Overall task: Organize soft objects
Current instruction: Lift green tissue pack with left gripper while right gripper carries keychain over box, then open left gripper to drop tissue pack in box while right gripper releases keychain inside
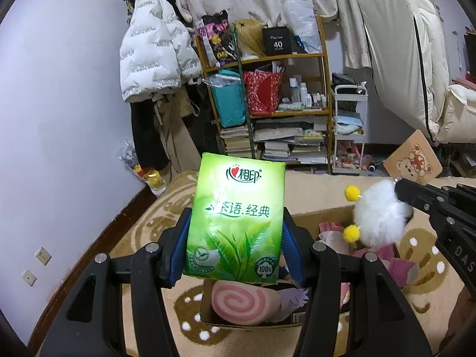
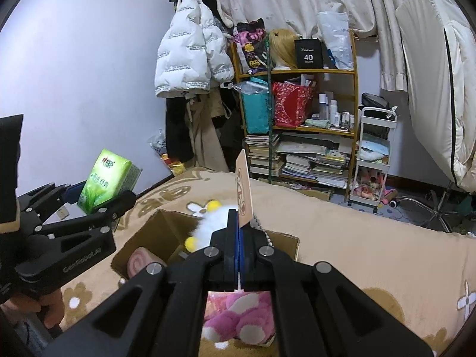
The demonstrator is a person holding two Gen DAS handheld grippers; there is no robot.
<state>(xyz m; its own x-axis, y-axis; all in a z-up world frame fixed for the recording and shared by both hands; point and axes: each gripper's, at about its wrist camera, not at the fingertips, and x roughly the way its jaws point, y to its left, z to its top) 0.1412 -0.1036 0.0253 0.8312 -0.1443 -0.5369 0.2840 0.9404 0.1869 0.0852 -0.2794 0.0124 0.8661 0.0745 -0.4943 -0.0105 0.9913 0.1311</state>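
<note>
My left gripper [image 1: 236, 232] is shut on a green tissue pack [image 1: 236, 223] and holds it upright above an open cardboard box [image 1: 324, 212]; the pack also shows in the right wrist view [image 2: 108, 180]. My right gripper [image 2: 239, 217] is shut on the beaded string of a white fluffy toy [image 2: 215, 223] with yellow pompoms and a bear tag [image 2: 245, 184], hanging over the box [image 2: 142, 244]. From the left view the toy [image 1: 379, 214] hangs at the right. Inside the box lie a pink swirl roll plush [image 1: 241, 300] and a pink plush [image 2: 241, 315].
The box sits on a beige patterned blanket [image 2: 357, 253]. Behind stand a wooden shelf [image 1: 267, 113] full of books and bags, a white cart [image 1: 349, 131], hanging coats [image 1: 154, 59] and a white cover at the right [image 1: 416, 59].
</note>
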